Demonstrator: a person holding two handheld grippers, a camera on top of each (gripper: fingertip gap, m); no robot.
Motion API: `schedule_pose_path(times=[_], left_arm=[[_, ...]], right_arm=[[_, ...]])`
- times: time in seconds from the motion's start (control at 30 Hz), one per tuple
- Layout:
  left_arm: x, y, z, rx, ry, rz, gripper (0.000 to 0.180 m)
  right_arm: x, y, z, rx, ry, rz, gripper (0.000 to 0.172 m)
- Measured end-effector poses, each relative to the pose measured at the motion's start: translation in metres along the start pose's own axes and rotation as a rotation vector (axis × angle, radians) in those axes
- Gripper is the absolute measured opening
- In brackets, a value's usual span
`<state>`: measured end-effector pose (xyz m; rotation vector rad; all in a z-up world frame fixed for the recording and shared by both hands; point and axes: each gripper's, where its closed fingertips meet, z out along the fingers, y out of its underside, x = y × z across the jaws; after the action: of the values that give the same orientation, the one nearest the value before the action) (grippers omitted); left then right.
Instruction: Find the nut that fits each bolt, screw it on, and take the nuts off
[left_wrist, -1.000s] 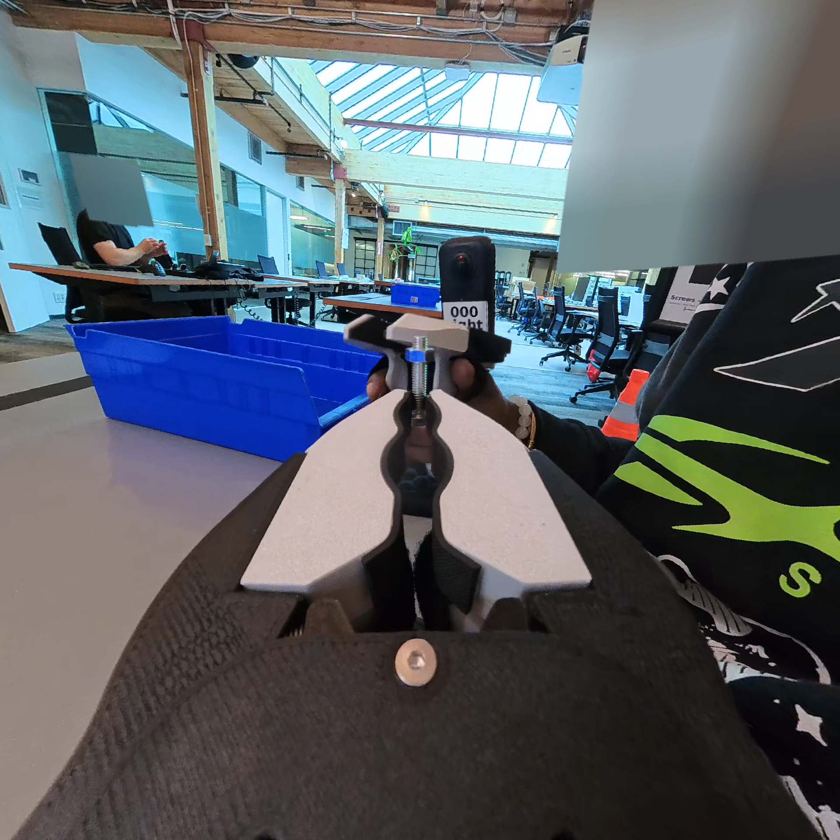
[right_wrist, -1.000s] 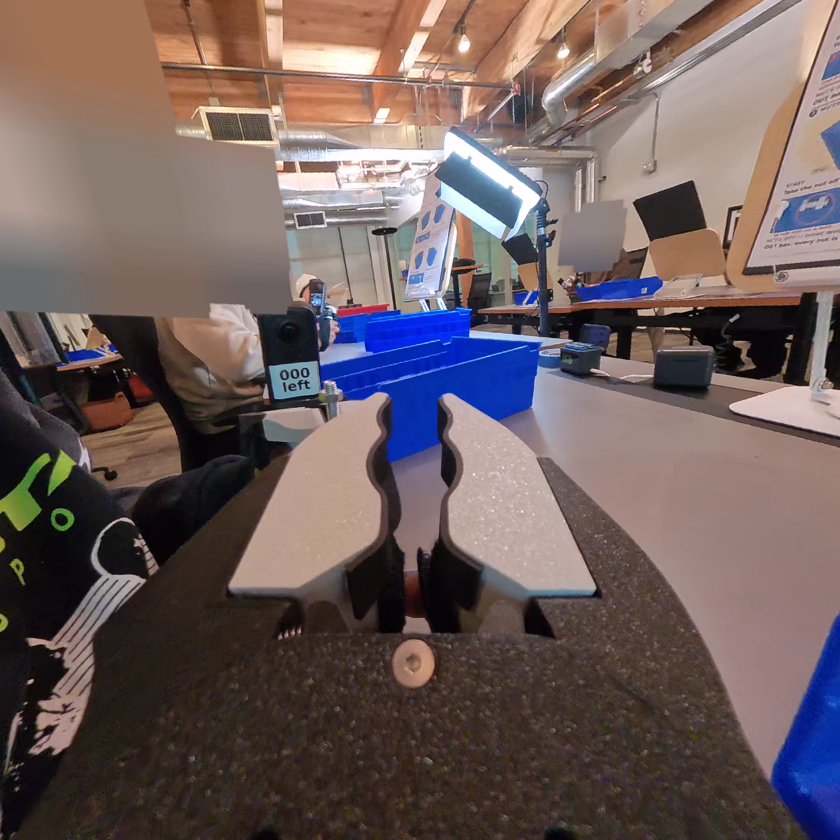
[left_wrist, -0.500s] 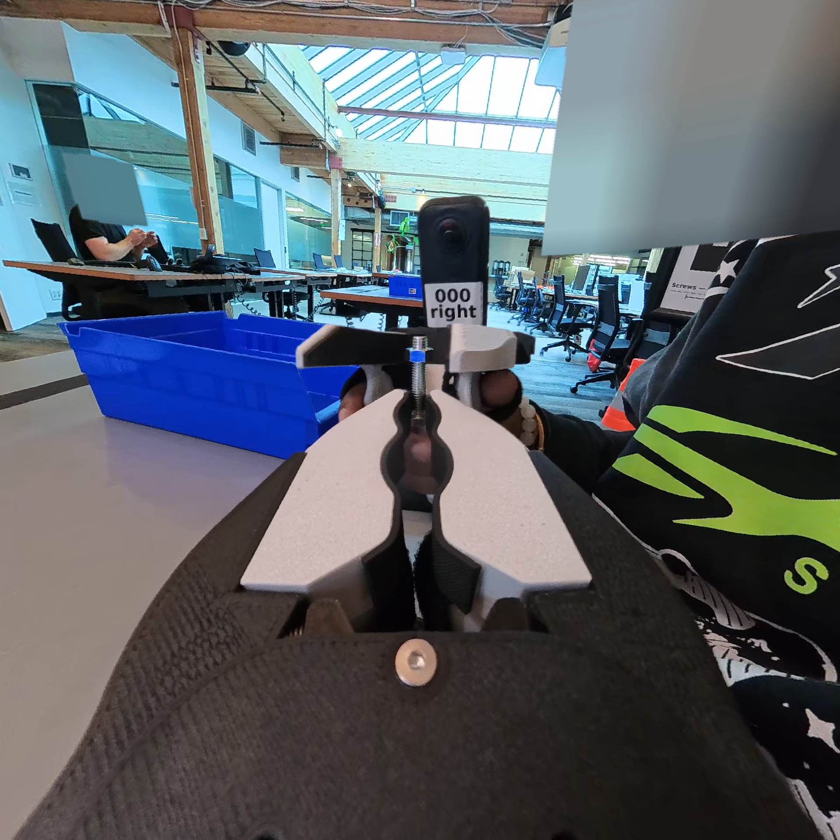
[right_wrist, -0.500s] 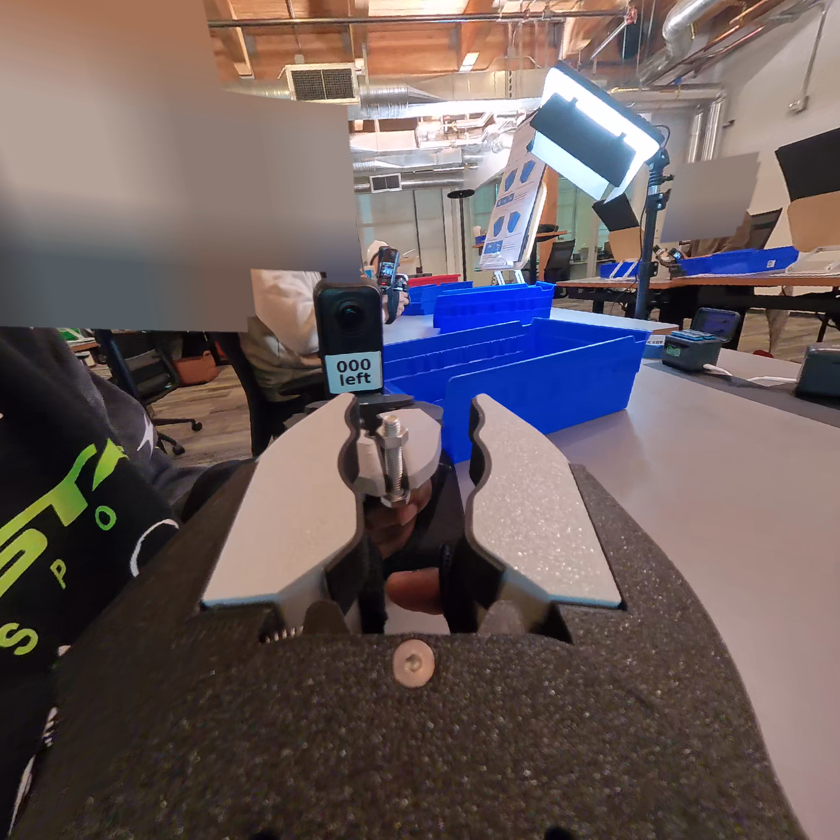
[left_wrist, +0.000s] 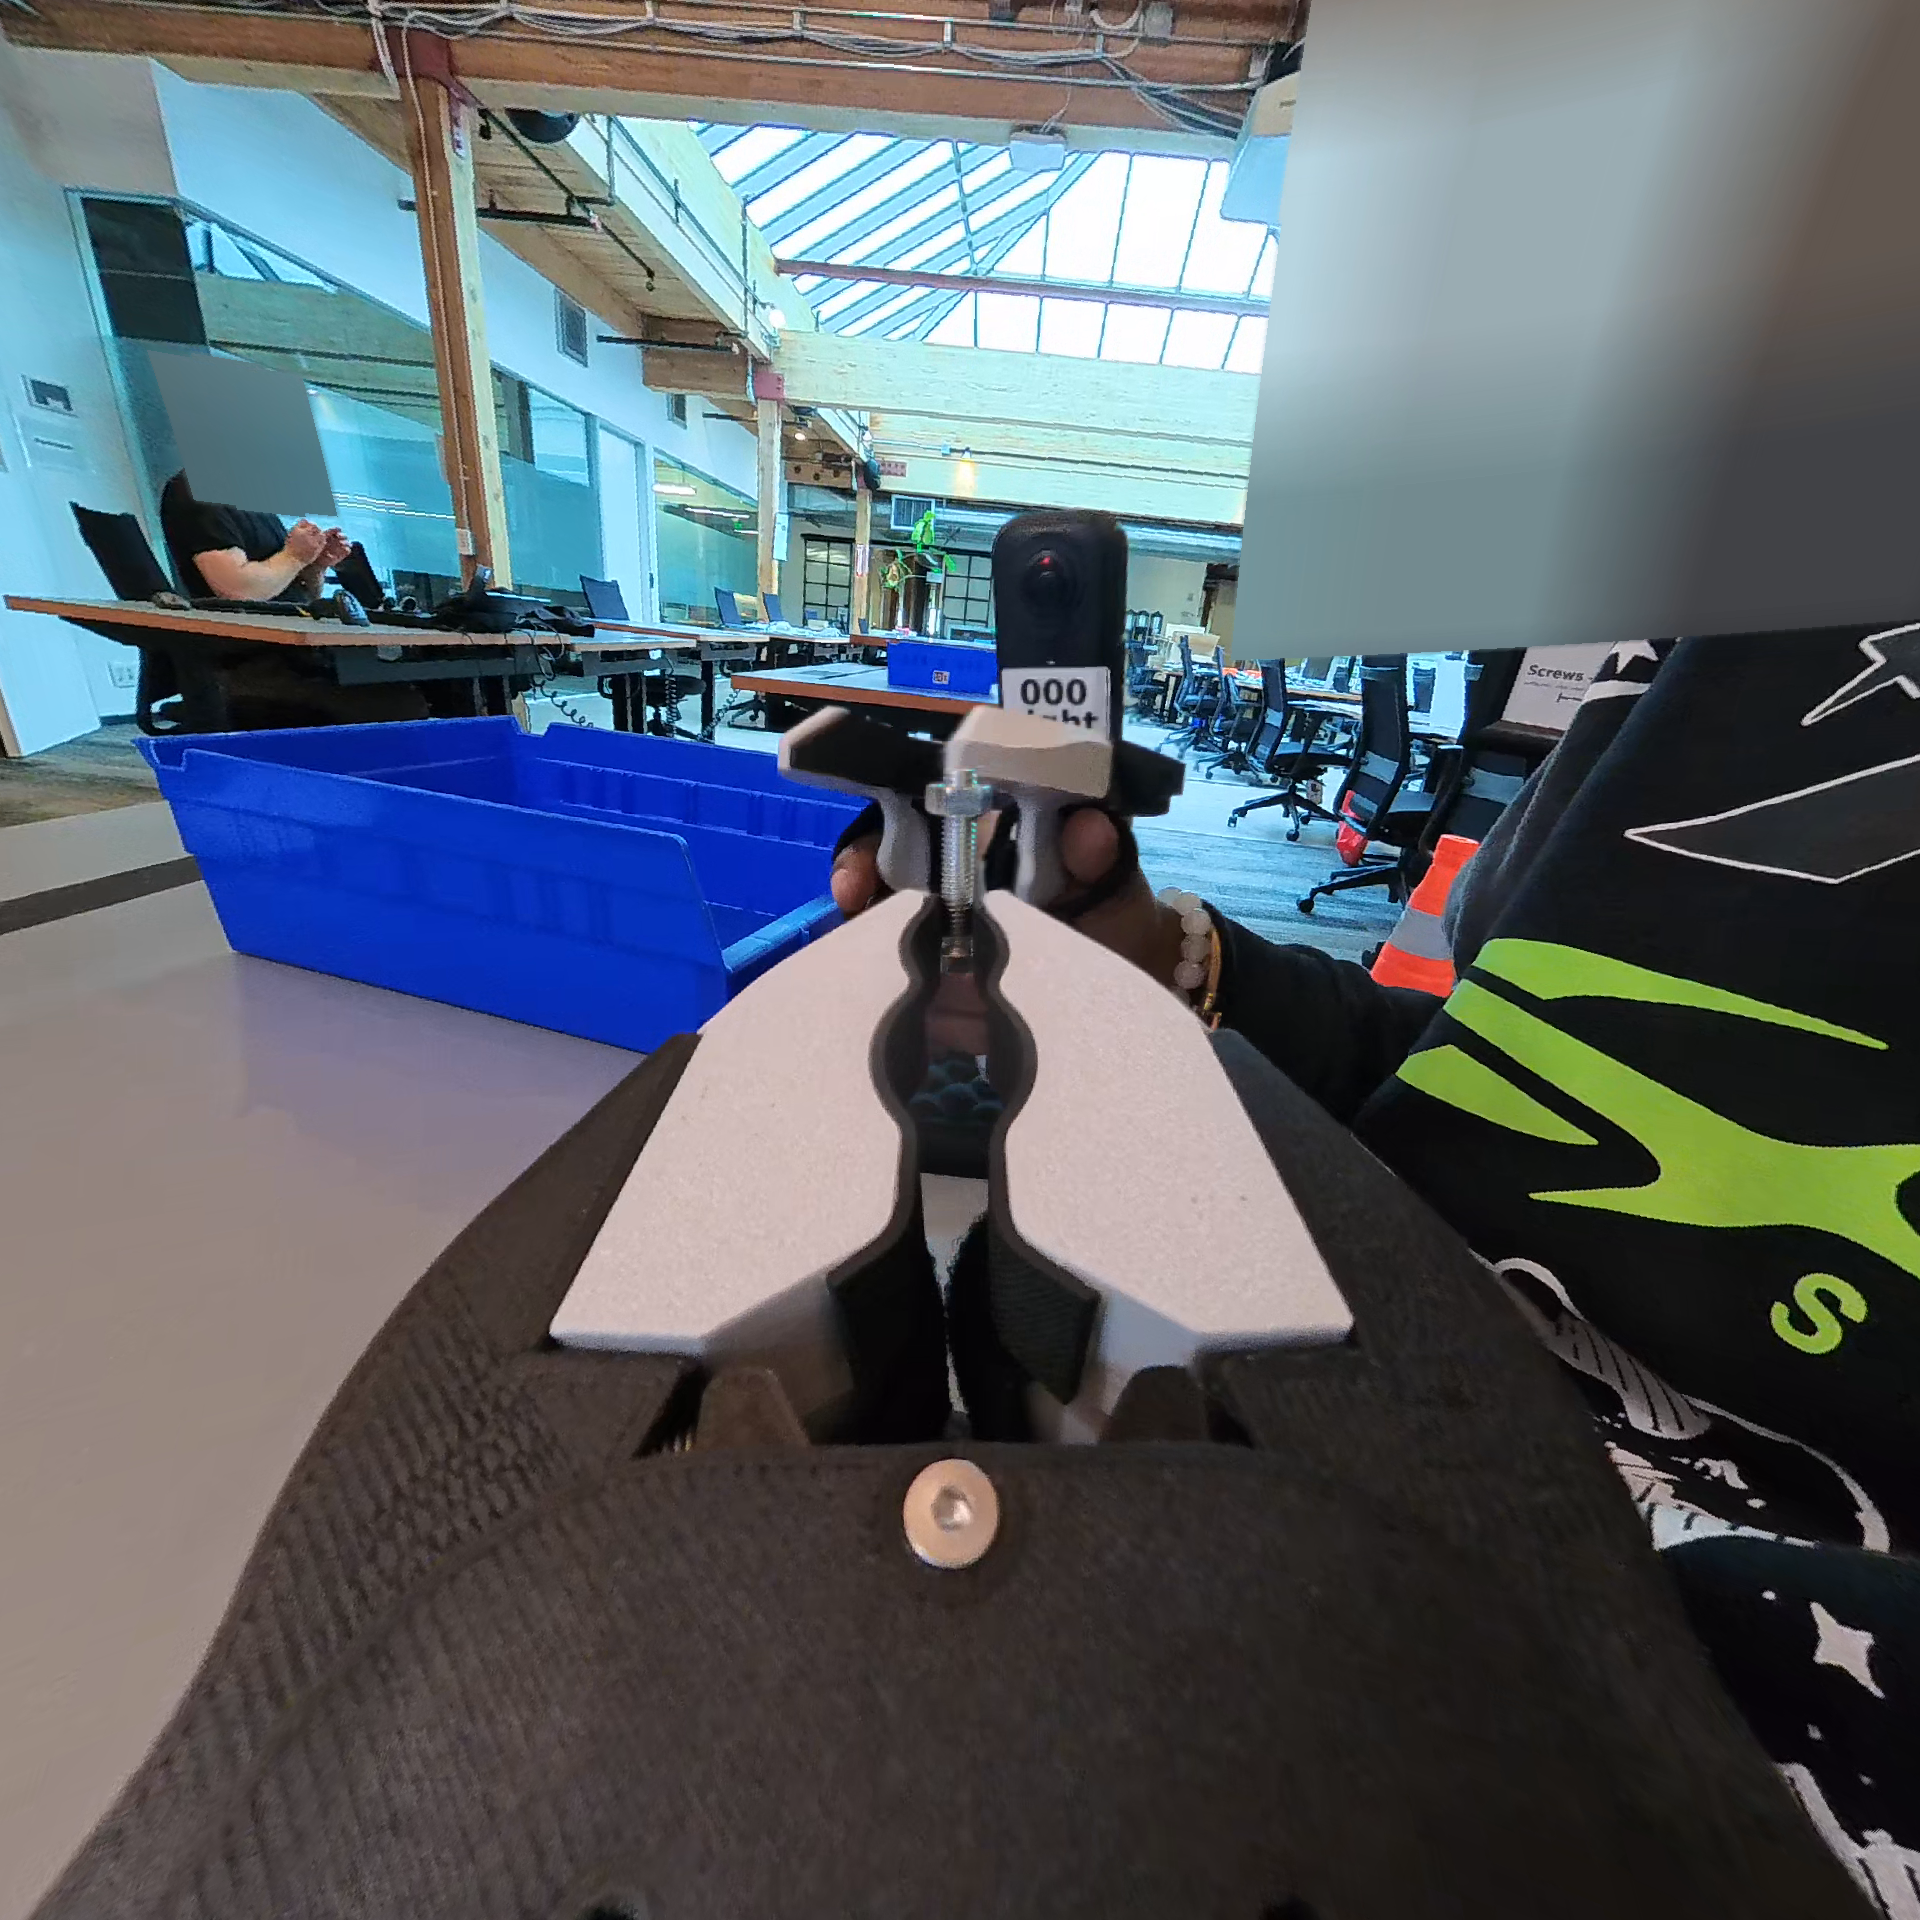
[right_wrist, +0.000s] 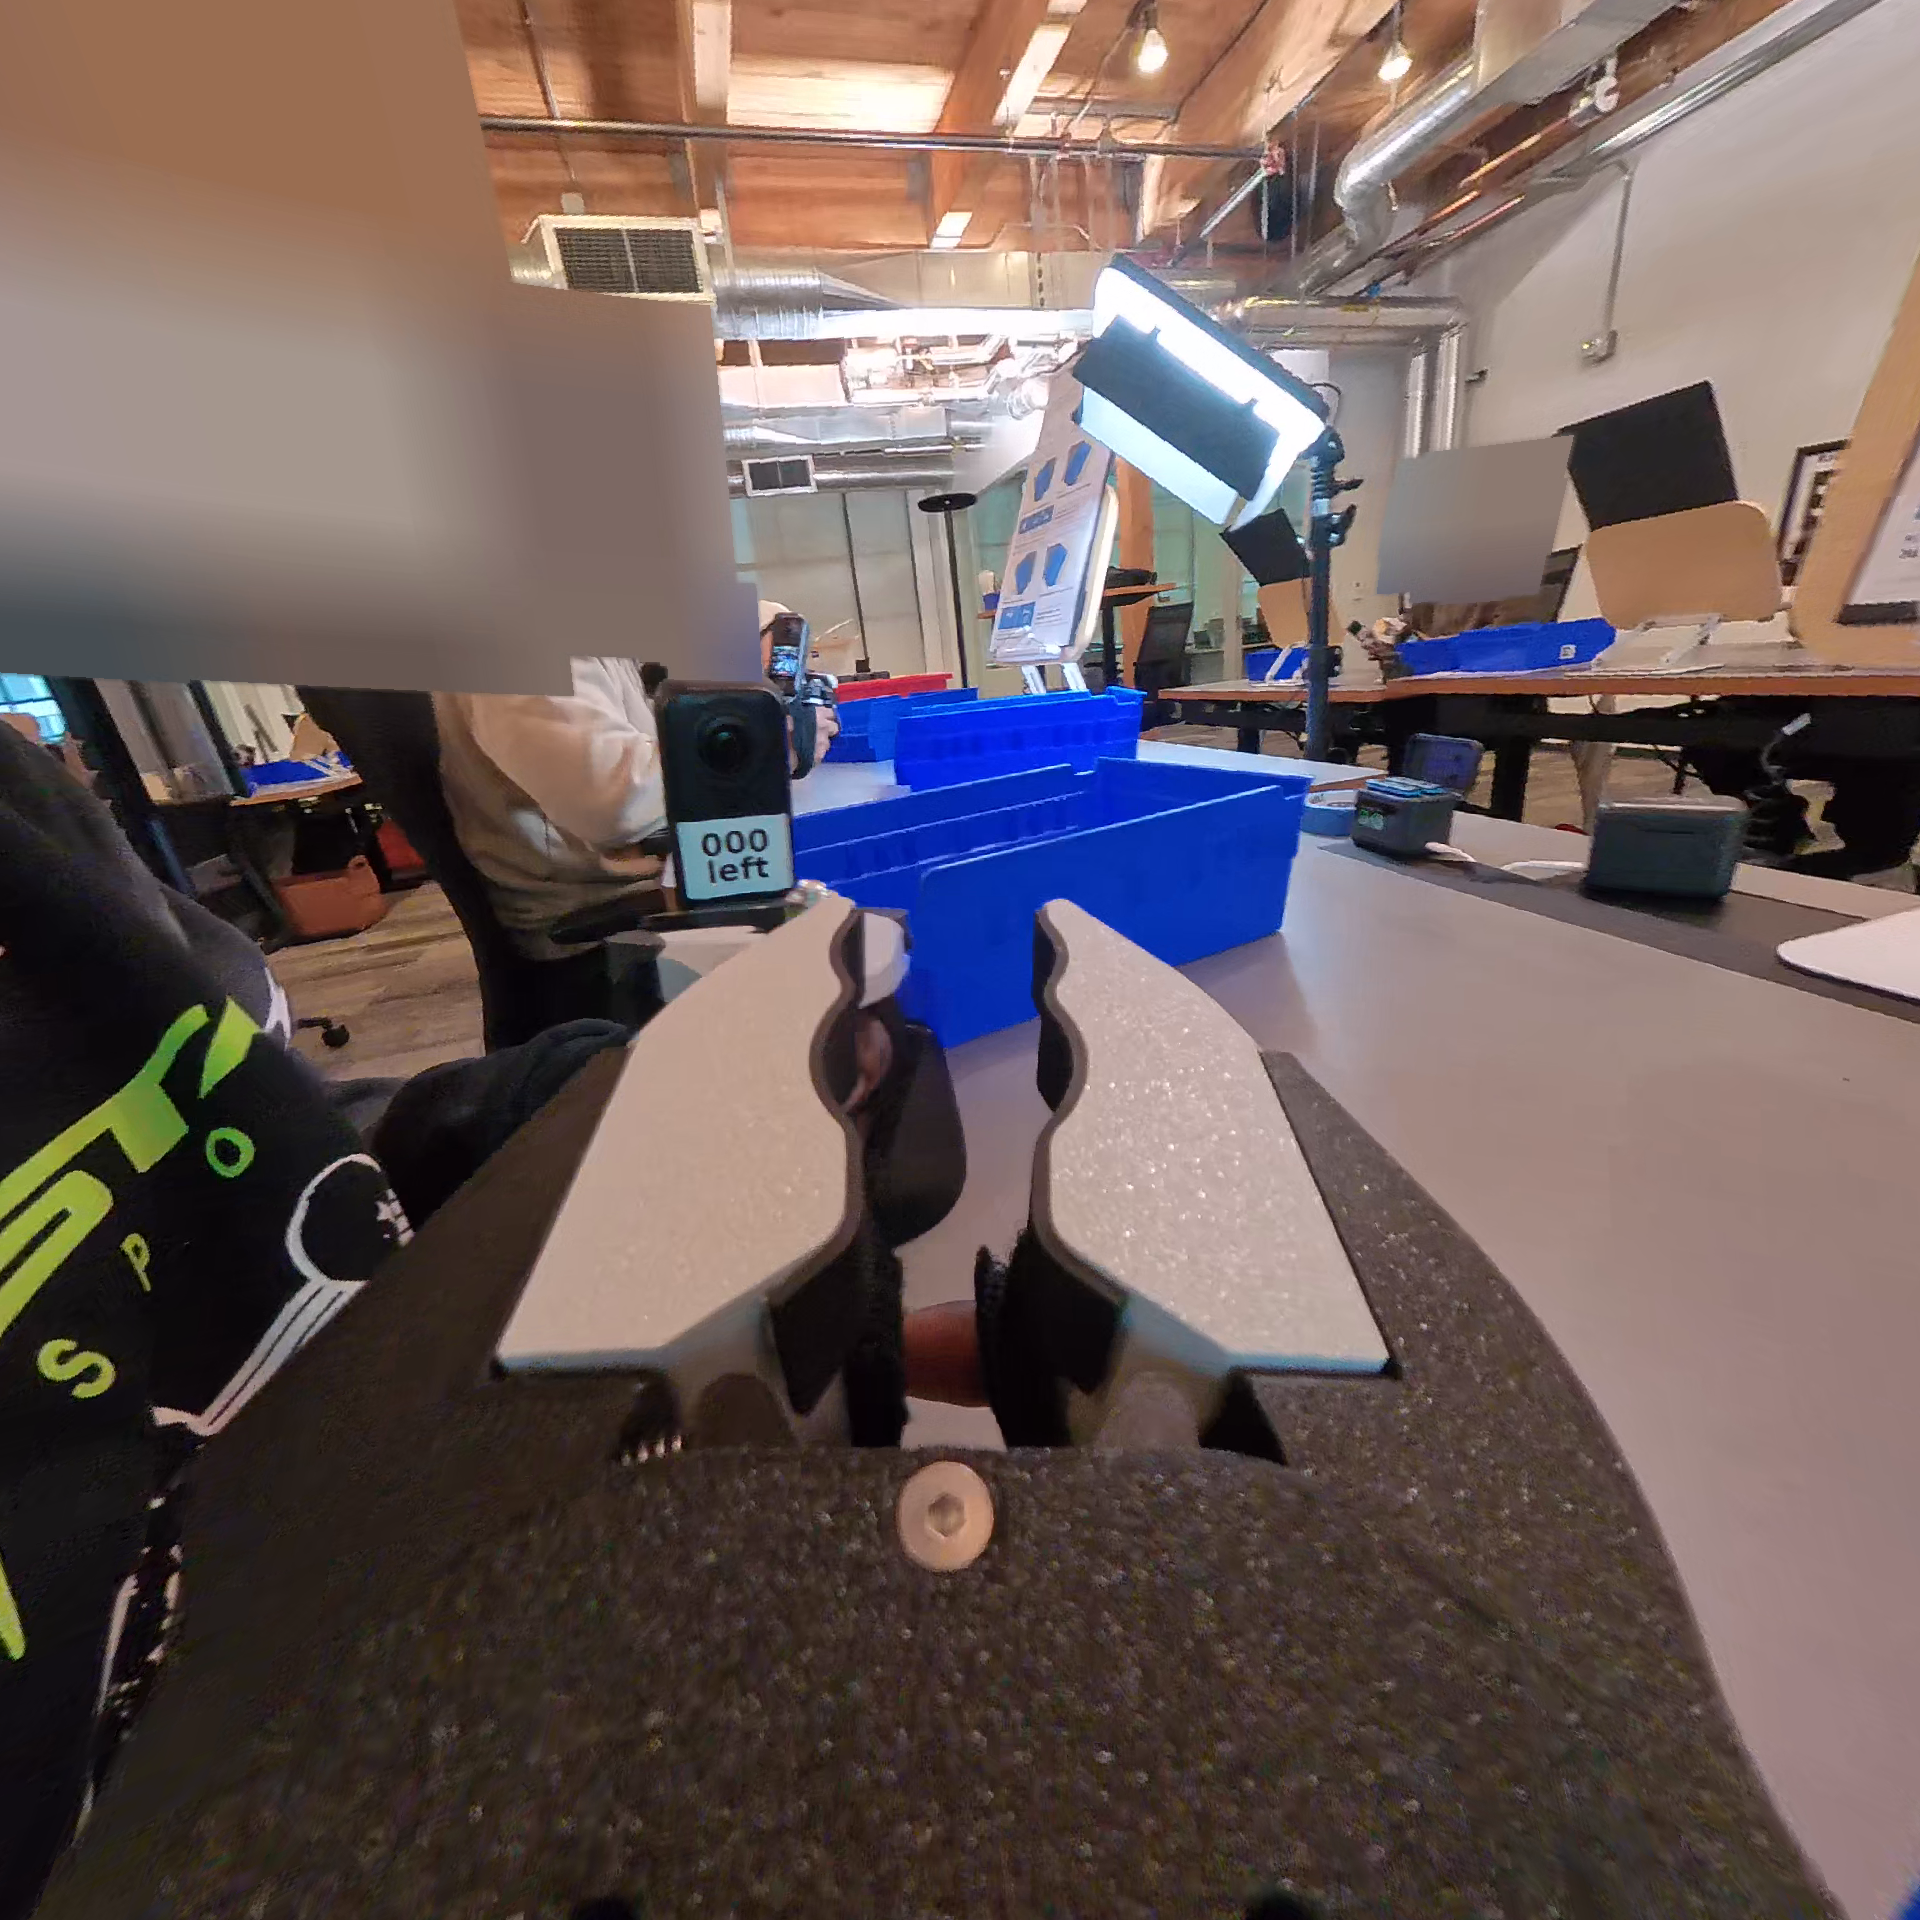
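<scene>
My left gripper (left_wrist: 956, 920) is shut on a silver bolt (left_wrist: 958, 862). Its threaded shaft sticks up out of the fingertips, with a silver nut (left_wrist: 961, 800) near the top end. My right gripper (left_wrist: 935, 753) is just behind the bolt's top in the left wrist view. In the right wrist view my right gripper (right_wrist: 945, 925) is open with nothing between its fingers. The left gripper (right_wrist: 883, 956) sits behind my right gripper's left finger (right_wrist: 727, 1091), and only a glint of the bolt (right_wrist: 808, 888) shows above that finger.
A blue bin (left_wrist: 468, 862) stands on the grey table (left_wrist: 208, 1143) to the left; it also shows in the right wrist view (right_wrist: 1101, 894). Small grey devices (right_wrist: 1662, 842) and a blue tape roll (right_wrist: 1330, 810) lie farther back. A person's dark sleeve (left_wrist: 1299, 997) is close by. My left and right fingertips are right by each other.
Half a second ago my right gripper's fingers stood wide around the bolt's end. They have since narrowed, and the bolt is now behind the left finger. The left gripper keeps its hold on the bolt.
</scene>
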<state>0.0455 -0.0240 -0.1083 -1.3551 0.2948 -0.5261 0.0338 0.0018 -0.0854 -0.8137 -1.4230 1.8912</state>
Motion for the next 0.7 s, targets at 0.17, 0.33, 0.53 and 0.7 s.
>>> schedule_pose_path(times=[0.17,0.33,0.53,0.7], left_arm=[[0.001,0.001,0.0,-0.005,0.001,0.005,0.005],[0.001,0.001,0.001,-0.008,0.0,0.008,0.005],[0.0,0.001,0.001,-0.01,-0.001,0.004,0.005],[0.001,-0.001,0.0,0.004,0.006,-0.001,0.005]], right_arm=[[-0.017,0.005,0.019,-0.029,-0.076,-0.002,0.041],[-0.019,0.011,0.037,-0.04,-0.075,0.015,0.043],[-0.013,0.01,0.034,-0.027,-0.049,0.013,0.045],[0.002,0.005,0.009,-0.016,0.018,-0.001,0.034]])
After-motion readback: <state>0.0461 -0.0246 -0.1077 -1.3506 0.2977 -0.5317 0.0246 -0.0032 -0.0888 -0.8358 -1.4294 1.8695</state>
